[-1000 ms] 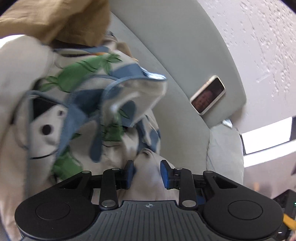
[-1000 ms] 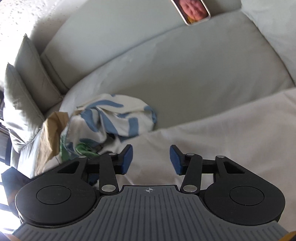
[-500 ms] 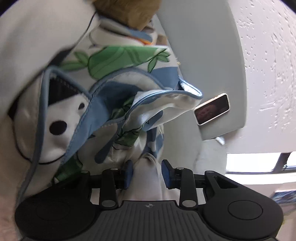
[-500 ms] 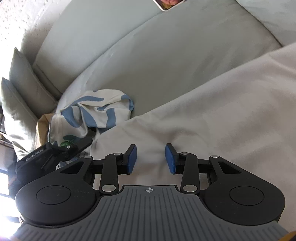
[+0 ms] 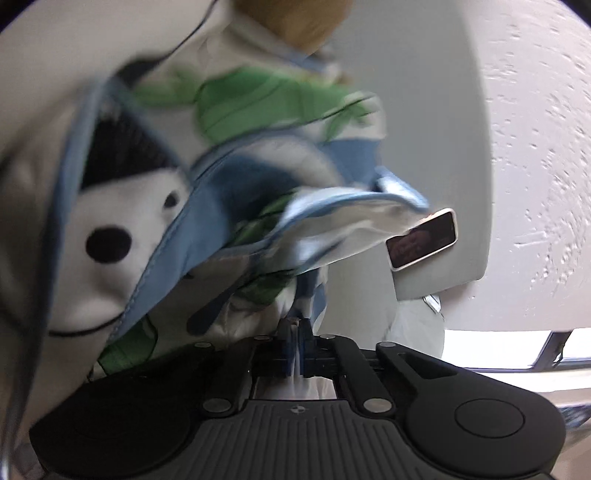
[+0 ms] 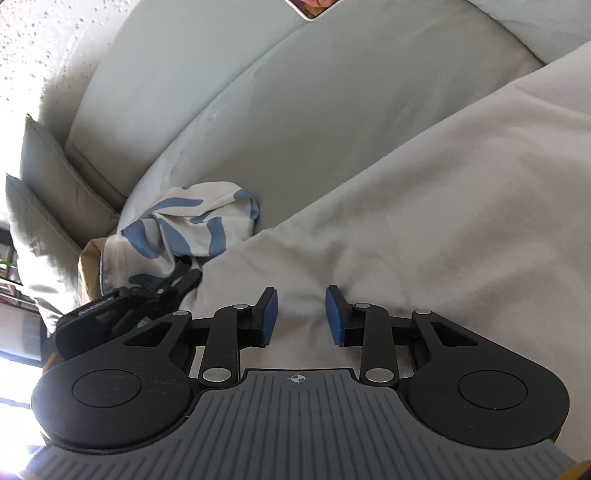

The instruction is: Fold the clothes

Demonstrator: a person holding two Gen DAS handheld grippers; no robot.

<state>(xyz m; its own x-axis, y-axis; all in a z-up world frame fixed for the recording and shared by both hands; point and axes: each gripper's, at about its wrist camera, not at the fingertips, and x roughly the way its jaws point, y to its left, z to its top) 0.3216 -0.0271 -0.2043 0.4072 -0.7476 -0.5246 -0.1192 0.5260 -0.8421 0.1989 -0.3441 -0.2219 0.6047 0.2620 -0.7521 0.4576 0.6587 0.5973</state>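
Observation:
A plain light-grey cloth (image 6: pixel 424 206) lies spread over the sofa seat. My left gripper (image 5: pixel 294 334) is shut on an edge of this grey cloth (image 5: pixel 295 384), right beside a crumpled garment (image 5: pixel 221 192) printed in blue, green and a panda face. My right gripper (image 6: pixel 300 315) is open, its blue pads (image 6: pixel 269 314) just above a fold of the grey cloth. In the right wrist view the left gripper (image 6: pixel 140 295) shows at the left, beside the printed garment (image 6: pixel 184 221).
A tan garment (image 5: pixel 295 18) lies behind the printed one. A phone (image 5: pixel 424 240) leans against the sofa backrest (image 6: pixel 177 74). Cushions (image 6: pixel 44 192) stand at the sofa's left end. A textured white wall (image 5: pixel 535 129) rises behind.
My left gripper has closed on the grey cloth's edge, from open. My right gripper has dropped lower and forward over the grey cloth, staying open.

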